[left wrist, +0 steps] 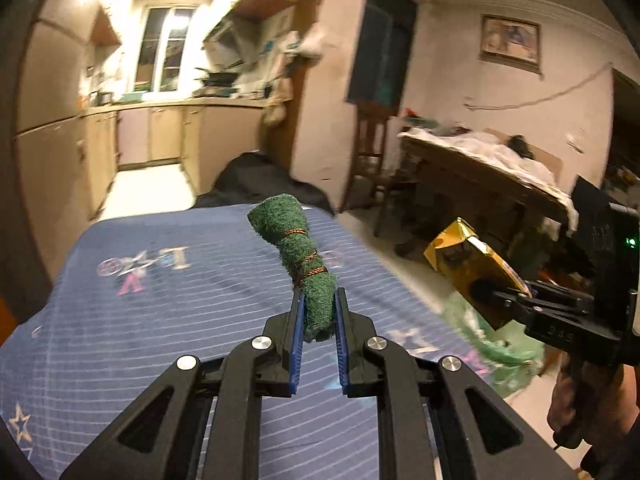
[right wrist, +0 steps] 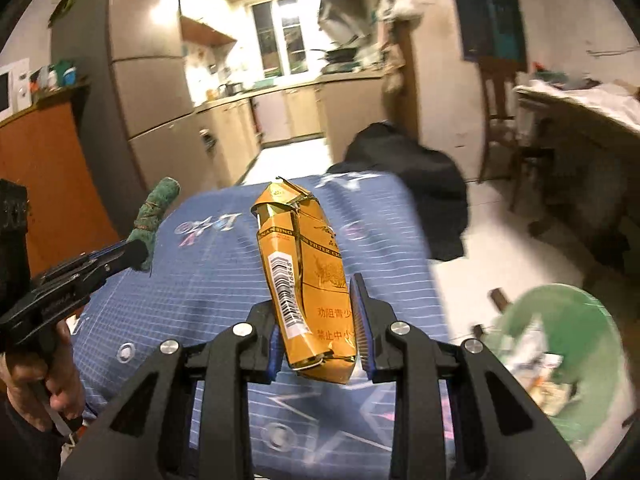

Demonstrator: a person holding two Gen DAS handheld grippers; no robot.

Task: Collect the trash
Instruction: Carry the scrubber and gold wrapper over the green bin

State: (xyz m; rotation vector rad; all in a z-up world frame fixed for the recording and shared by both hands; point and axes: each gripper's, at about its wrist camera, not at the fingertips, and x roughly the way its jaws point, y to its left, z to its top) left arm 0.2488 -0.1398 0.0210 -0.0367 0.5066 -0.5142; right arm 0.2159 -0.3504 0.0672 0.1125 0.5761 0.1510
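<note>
1. The green bin point(right wrist: 560, 360) sits on the pale floor to the right of the table, lined with a green bag and holding a jumble of paper and wrapper scraps; blur makes the pieces impossible to name.
2. The left gripper point(left wrist: 319, 312) is clamped on the near end of a rolled green scouring pad point(left wrist: 302, 256), which is tied round with brown cord and stands up above the blue tablecloth point(left wrist: 160, 300).
3. The right gripper point(right wrist: 320, 328) is clamped on the lower part of a crumpled gold cigarette pack point(right wrist: 308, 272), also held above the cloth, with its torn top pointing away.
4. In the left wrist view the bin is mostly hidden behind the right gripper and the pack, with only smeared green showing.
5. A hand point(right wrist: 36, 372) holding the left gripper is cut off at the left edge of the right wrist view.
6. The far kitchen counter and the cluttered side table on the right are blurred.
7. The pack carries a barcode, the words "NANJING" and "FILTER", and orange Chinese characters; the cloth shows pink and white letters, upside down and hard to read.
</note>
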